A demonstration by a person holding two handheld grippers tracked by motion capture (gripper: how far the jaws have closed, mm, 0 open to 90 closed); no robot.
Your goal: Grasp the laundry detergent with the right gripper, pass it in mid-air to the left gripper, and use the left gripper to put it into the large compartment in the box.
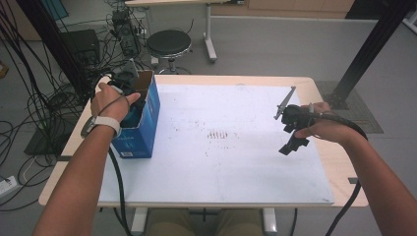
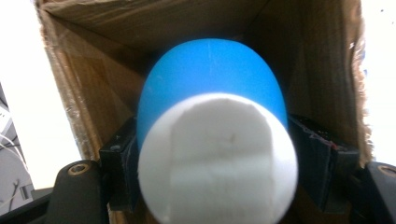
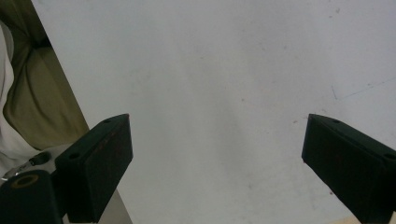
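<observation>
On the white table (image 1: 236,162), at its left edge, an open blue box (image 1: 147,123) with brown cardboard inside (image 2: 93,70). Down in that box, the left gripper (image 2: 217,149), jaws either side of a blue-and-white egg-shaped toy (image 2: 212,93); pads at its flanks, but whether pressing or just clear, impossible to tell. Judged the release step: toy put in the box, grip likely easing off. Next: spread wider, then lift straight up without snagging the walls. Far to the right, over bare table, the right gripper (image 3: 217,154), wide open and empty.

Blue-and-white object (image 2: 212,140) inside cardboard box (image 2: 93,70)
</observation>
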